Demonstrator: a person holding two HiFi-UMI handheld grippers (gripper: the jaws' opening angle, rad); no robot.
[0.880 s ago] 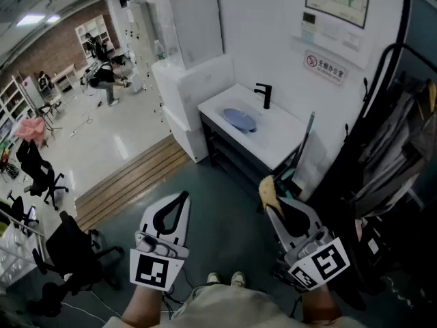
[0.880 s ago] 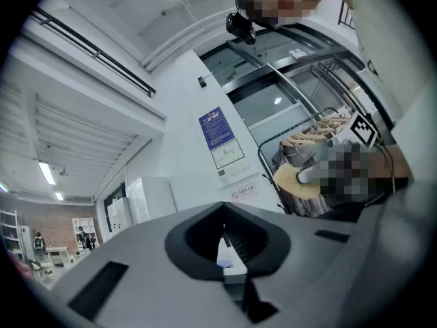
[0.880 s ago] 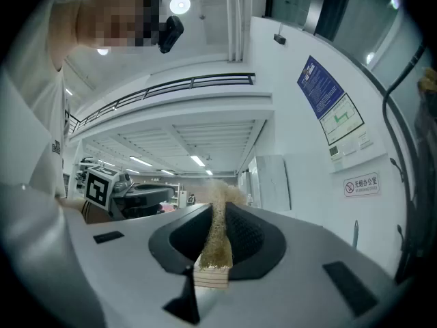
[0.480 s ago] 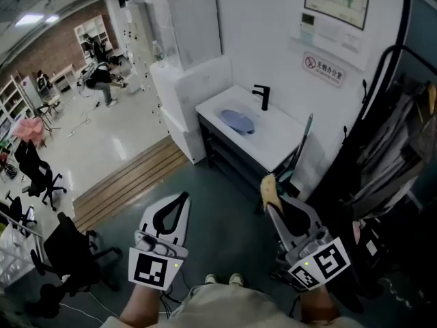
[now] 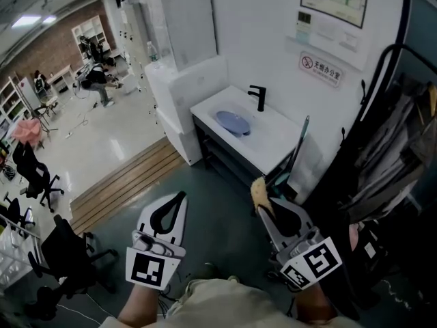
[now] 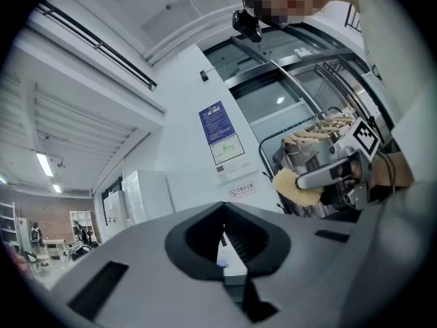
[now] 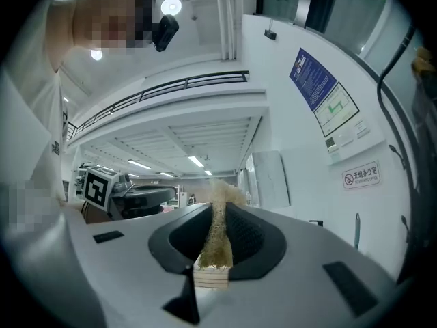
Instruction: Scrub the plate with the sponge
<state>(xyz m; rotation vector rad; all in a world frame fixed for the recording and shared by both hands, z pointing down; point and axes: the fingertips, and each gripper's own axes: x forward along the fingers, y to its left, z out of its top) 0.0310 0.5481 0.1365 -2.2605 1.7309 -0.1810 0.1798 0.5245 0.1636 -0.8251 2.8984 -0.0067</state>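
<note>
Pinching the sponge, right tongs hang well apart from the plate — left tongs pressed together, empty — so reaching it likely comes next.

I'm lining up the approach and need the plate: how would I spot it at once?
Find the white wall, then the white washstand against it. The plate lies on top, near the black faucet; it is the only pale blue thing there.

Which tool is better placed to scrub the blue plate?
Right: the right tool grips the sponge; the left tool is shut and empty. Both hang well short of the plate.
</note>
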